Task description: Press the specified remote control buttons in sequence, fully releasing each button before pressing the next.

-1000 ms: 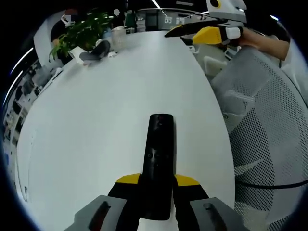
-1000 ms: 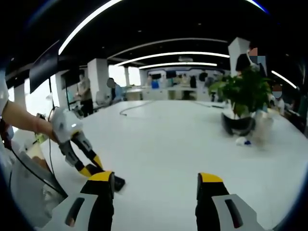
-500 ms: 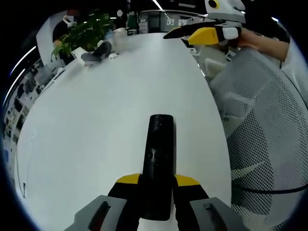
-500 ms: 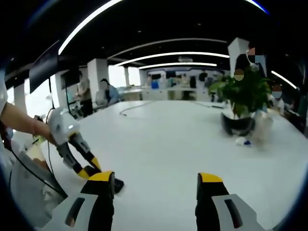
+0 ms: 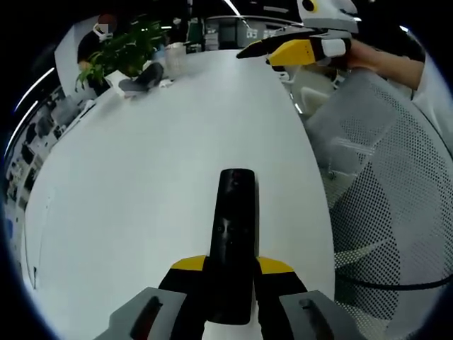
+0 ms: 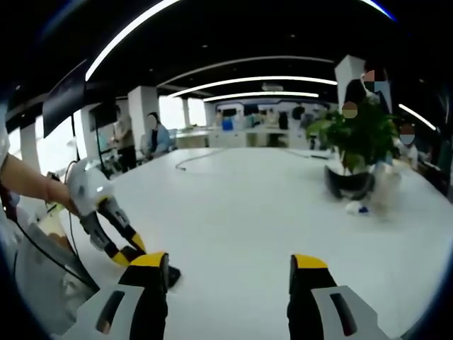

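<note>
Right now we are holding the remote control (image 5: 232, 234) clamped between the jaws of the left gripper (image 5: 231, 283), its long axis running straight ahead along them, low over the white table (image 5: 141, 177). We are keeping the right gripper (image 6: 230, 273) spread wide and empty, well apart from the remote, so it is probably the presser and needs to swing toward the button face. Beyond, a potted plant (image 6: 357, 142) is standing in an open office.

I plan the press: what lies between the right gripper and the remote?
In the right gripper view, bare white table separates the open right gripper from the remote, which the left gripper holds.
</note>
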